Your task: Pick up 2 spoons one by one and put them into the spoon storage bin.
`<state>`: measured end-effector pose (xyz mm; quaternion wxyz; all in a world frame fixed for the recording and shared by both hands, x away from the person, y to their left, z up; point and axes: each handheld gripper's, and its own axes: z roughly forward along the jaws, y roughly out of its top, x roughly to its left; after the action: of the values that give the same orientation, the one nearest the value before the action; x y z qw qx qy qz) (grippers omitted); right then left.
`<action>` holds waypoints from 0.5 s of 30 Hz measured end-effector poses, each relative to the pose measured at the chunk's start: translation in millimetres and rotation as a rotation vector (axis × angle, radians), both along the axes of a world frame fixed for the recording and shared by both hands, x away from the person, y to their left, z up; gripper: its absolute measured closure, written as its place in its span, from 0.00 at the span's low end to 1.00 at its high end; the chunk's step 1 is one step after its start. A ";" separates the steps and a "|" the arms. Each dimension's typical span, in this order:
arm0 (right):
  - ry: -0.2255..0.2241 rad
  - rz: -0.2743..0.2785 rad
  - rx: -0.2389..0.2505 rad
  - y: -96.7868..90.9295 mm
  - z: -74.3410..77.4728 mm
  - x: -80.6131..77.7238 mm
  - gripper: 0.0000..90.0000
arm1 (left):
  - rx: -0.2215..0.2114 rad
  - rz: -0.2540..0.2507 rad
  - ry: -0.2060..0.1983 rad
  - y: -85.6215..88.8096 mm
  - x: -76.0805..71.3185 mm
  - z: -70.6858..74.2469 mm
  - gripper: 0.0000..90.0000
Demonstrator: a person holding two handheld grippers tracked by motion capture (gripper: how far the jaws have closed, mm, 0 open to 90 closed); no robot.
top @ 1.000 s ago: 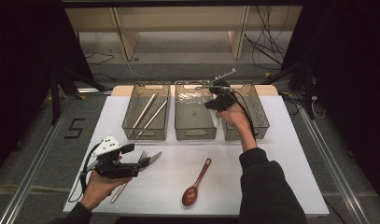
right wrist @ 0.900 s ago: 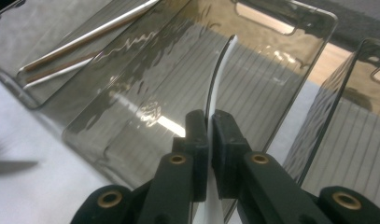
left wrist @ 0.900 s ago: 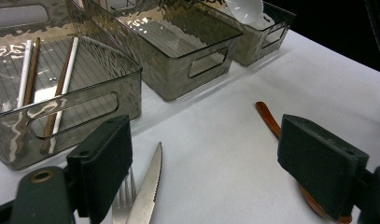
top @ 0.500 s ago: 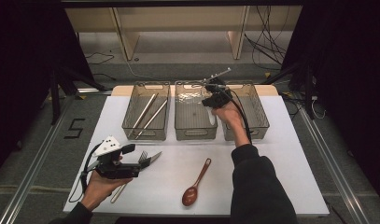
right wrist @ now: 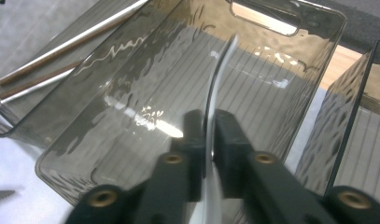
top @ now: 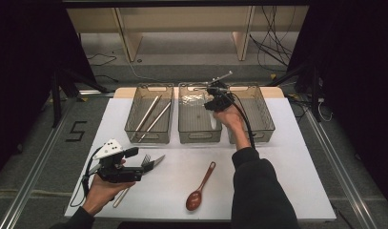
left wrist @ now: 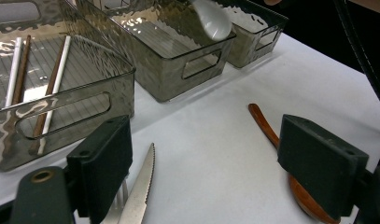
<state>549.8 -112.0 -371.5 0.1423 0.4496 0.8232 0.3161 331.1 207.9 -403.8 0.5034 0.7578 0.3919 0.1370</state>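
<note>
Smoked-plastic bins: the middle bin (top: pixel 197 138) is receiving a white spoon (right wrist: pixel 220 79).

We are seeing chopsticks (top: pixel 152 117) lying in the left bin (top: pixel 148 137). The right gripper (right wrist: pixel 207 140) is hovering above the middle bin, its jaws just easing apart yet still nipping the spoon's handle; the spoon is running lengthwise straight out from the jaws, over the bin floor. The left gripper (left wrist: pixel 204 163) is resting open beside a knife (left wrist: pixel 140 186).

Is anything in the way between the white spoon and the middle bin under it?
Nothing visible. The right tool holds the white spoon over the middle bin, whose ribbed floor looks bare below it. The chopsticks lie in the next bin.
</note>
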 end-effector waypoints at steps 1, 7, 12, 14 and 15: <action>-0.002 -0.001 0.001 -0.4 0.3 0.2 0.86 | 0.000 0.000 -0.001 -0.2 -0.2 0.2 0.19; 0.000 0.026 0.013 -5.3 6.5 -4.4 0.71 | -0.006 0.004 -0.001 0.0 0.1 0.0 0.19; -0.006 0.100 -0.003 -4.4 13.4 -20.0 0.53 | -0.021 0.009 -0.007 1.1 -0.4 1.4 0.19; -0.021 0.132 -0.008 -4.3 16.8 -31.2 0.49 | -0.012 0.007 -0.006 1.7 -0.3 1.4 0.19; -0.027 0.146 -0.008 -4.4 18.3 -37.4 0.48 | -0.011 0.007 -0.007 1.6 -0.4 1.3 0.19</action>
<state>512.4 -116.4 -353.2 0.1314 0.3834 0.8532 0.3283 330.7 209.5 -402.5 0.5084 0.7531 0.3936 0.1392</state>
